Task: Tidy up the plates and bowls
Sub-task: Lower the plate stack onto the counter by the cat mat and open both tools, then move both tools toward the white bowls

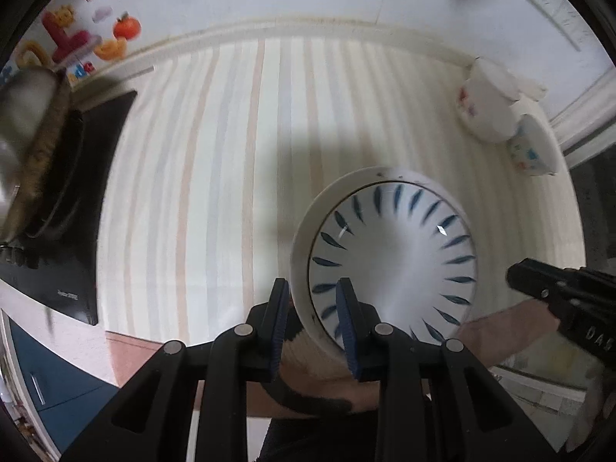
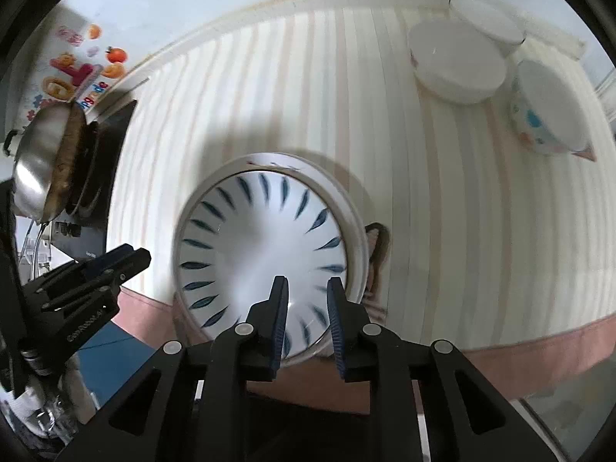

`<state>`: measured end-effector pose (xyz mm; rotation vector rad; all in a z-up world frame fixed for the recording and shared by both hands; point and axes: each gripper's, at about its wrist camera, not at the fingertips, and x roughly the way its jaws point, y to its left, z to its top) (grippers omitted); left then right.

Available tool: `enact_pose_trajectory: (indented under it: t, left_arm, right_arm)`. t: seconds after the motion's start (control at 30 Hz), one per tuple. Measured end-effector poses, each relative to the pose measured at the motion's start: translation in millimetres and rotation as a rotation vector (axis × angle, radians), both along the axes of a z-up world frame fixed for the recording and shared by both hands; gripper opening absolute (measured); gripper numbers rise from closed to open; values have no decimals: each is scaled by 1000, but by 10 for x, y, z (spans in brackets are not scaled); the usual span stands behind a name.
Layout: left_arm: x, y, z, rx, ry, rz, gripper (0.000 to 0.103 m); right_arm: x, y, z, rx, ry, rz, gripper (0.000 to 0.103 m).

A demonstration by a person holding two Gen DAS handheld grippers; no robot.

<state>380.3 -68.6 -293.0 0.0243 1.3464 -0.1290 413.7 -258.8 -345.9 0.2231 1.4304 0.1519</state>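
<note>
Both my jaws stand slightly apart, empty: left gripper (image 1: 312,323) and right gripper (image 2: 307,308) hang over the blue-leaf bowl (image 1: 392,254), nested in a white bowl (image 2: 356,238) at the striped table's (image 1: 215,154) near edge.

Both views are evenly and fairly brightly lit, with soft, cool daylight tones. A broad grey shadow (image 1: 308,146) falls on the striped cloth (image 1: 215,177) toward 12 o'clock of the blue-leaf bowl (image 1: 392,254). A small glare spot (image 1: 442,230) glints inside it. Motion blur smears both views, strongest at 9 o'clock on the steel pan (image 2: 34,169). Fisheye bending curves the stripes, and black vignette rings the corners.
</note>
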Motion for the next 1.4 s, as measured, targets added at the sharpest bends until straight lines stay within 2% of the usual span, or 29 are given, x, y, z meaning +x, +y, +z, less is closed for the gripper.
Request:
enact_pose_trajectory:
  t: [0.07,0.17,0.23,0.3,0.37,0.47,0.5,0.7,0.93,1.07,1.2,1.4]
  left_arm:
    - [-107,46,139,-22,-20,-16,24]
    - [-304,45,352,-28,-54,-36,27]
    - [-425,64,453,-37,-77,-36,32]
    - [-545,73,554,-47,-92,-45,32]
    - [-655,80,644,-51,-104,-49,37]
    - [-773,80,736,-49,-123,-55,59]
    - [-804,80,759,-50,-132,-54,70]
    - [-966,76,876,-51,-159,-50,81]
    - [-963,-20,933,-52,-172,-32,82]
    - [-814,-154,945,-46,-181,-19,82]
    - [-491,-443,972,-32,-203,-21,82]
    - [371,-970,906,-73,-198,-7,82]
  right_arm:
    - [-158,74,174,-2,-33,-4,25]
    - [-361,164,408,-8,-73,-9,36]
    - [-482,230,561,-25,-101,-5,54]
    - [-600,281,698,-43,-129,1,65]
    - [-727,328,830,-64,-157,6,73]
    - [-909,357,969,-78,-180,1,79]
    - [-954,362,1007,-80,-184,-1,83]
    - [-1168,316,1171,-85,-219,-24,87]
    - [-1229,155,1288,-61,-239,-31,91]
    - [-1070,-161,1220,-6,-235,-70,91]
    - [-800,-534,1132,45,-227,-108,91]
    - [-114,-1254,989,106,-202,-154,91]
